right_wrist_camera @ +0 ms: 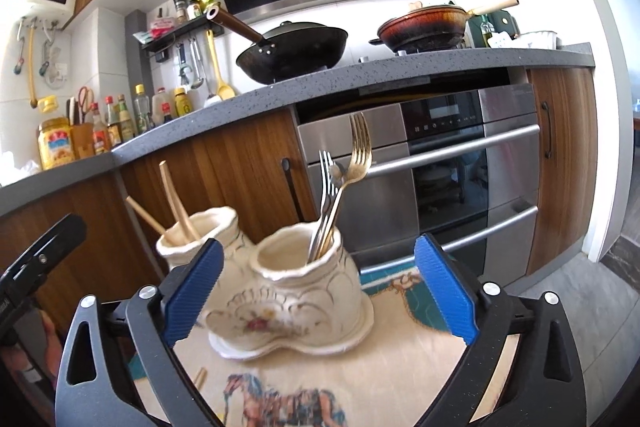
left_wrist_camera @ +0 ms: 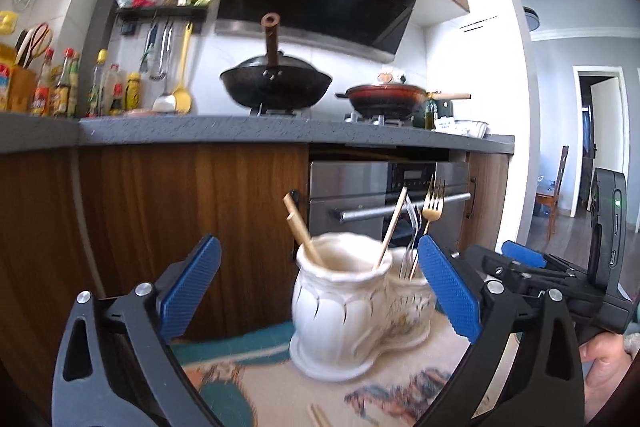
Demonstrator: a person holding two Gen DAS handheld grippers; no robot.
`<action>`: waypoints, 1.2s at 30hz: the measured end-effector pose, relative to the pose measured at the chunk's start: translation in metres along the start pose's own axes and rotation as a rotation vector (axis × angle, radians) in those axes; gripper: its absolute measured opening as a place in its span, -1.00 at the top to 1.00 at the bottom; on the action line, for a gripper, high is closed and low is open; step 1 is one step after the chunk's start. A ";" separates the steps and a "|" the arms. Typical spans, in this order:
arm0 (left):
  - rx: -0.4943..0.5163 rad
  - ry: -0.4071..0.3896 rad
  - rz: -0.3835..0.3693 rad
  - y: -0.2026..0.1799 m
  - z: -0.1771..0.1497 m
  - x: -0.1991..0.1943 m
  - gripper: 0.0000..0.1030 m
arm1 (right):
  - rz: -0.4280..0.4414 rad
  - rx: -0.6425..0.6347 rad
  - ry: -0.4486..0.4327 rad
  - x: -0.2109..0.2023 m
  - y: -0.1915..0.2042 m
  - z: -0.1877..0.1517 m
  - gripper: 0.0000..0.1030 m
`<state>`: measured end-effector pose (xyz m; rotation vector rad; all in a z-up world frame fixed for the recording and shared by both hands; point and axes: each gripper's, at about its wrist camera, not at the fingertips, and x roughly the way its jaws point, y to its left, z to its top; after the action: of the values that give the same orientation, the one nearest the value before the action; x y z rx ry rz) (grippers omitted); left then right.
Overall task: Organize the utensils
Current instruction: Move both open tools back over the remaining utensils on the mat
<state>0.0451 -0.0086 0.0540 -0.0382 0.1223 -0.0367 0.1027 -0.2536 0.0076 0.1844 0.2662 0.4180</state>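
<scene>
A white ceramic double-pot holder (left_wrist_camera: 340, 311) (right_wrist_camera: 296, 295) stands on a patterned cloth. One pot holds wooden chopsticks (left_wrist_camera: 302, 233) (right_wrist_camera: 176, 203). The other pot holds forks (left_wrist_camera: 430, 215) (right_wrist_camera: 344, 183), silver and gold. My left gripper (left_wrist_camera: 320, 291) is open and empty, just in front of the holder. My right gripper (right_wrist_camera: 316, 291) is open and empty, with the fork pot between its blue fingers (right_wrist_camera: 444, 291). It also shows in the left wrist view (left_wrist_camera: 524, 255) at the right. Loose chopstick ends lie on the cloth near me (left_wrist_camera: 320, 415) (right_wrist_camera: 200, 379).
The patterned cloth (right_wrist_camera: 360, 367) covers the table. Behind it stand wooden cabinets (left_wrist_camera: 180, 207), a steel oven (right_wrist_camera: 460, 163) and a grey counter (left_wrist_camera: 240, 131) with a black wok (left_wrist_camera: 276, 83), a red pan (left_wrist_camera: 386, 97) and sauce bottles (left_wrist_camera: 64, 87).
</scene>
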 end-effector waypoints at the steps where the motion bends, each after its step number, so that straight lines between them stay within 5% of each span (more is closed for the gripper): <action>1: -0.007 0.019 -0.002 0.002 -0.002 -0.003 -0.89 | -0.002 -0.001 0.008 -0.002 0.001 -0.002 -0.89; 9: 0.049 0.242 0.075 0.016 -0.035 -0.023 -0.89 | 0.009 -0.063 0.174 -0.007 0.016 -0.035 -0.90; 20: -0.005 0.596 0.068 0.021 -0.097 -0.008 -0.82 | 0.037 -0.082 0.331 -0.009 0.022 -0.063 -0.90; 31: 0.067 0.787 -0.048 -0.012 -0.119 0.006 0.36 | 0.051 -0.103 0.355 -0.007 0.025 -0.065 -0.90; 36: 0.091 0.813 -0.057 -0.016 -0.124 0.011 0.51 | 0.067 -0.120 0.386 -0.004 0.028 -0.068 -0.90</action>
<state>0.0400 -0.0299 -0.0693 0.0666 0.9323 -0.1137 0.0685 -0.2220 -0.0499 -0.0069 0.6136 0.5337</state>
